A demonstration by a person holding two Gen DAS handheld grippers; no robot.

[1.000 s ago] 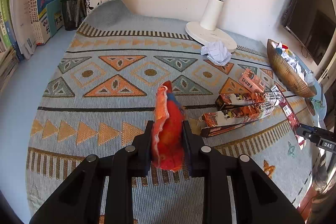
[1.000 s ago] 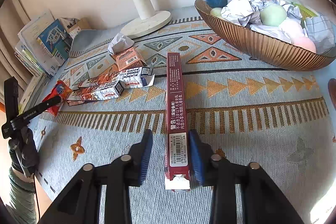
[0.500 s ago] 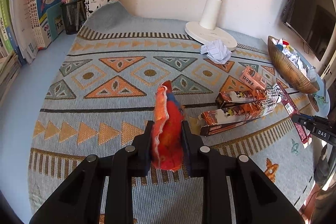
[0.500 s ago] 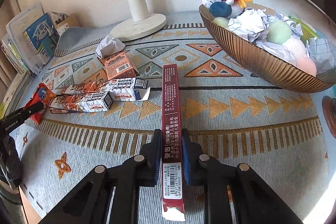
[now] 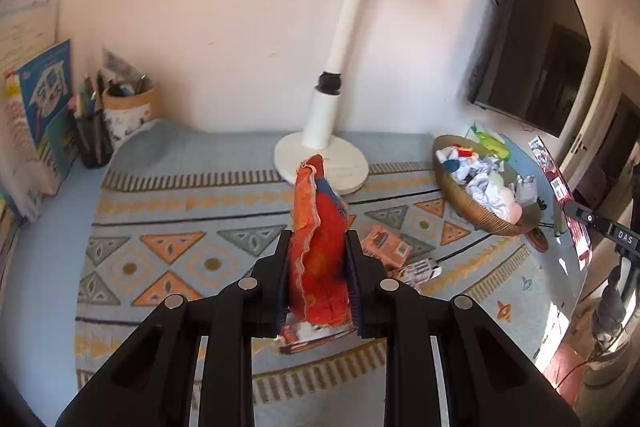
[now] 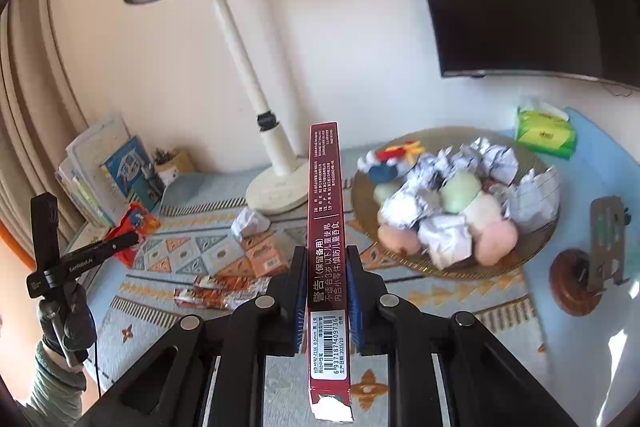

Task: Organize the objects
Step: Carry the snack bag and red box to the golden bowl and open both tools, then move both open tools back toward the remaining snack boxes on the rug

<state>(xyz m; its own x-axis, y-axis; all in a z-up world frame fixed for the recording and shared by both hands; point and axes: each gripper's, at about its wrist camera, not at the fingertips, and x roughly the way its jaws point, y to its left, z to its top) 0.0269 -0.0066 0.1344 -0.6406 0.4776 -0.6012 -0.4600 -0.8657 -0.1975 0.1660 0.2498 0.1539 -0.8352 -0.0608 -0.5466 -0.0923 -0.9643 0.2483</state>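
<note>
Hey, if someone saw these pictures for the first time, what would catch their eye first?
Probably the crumpled red-orange snack wrapper clamped upright in the left gripper, and the long dark-red cardboard box pinched in the right gripper, both above the patterned blue-and-orange woven mat. Next, the ribbed brown bowl heaped with crumpled paper, right of the white desk lamp.

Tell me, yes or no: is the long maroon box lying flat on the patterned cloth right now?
No, the maroon box is clamped in the right gripper and held in the air above the patterned cloth.
</note>
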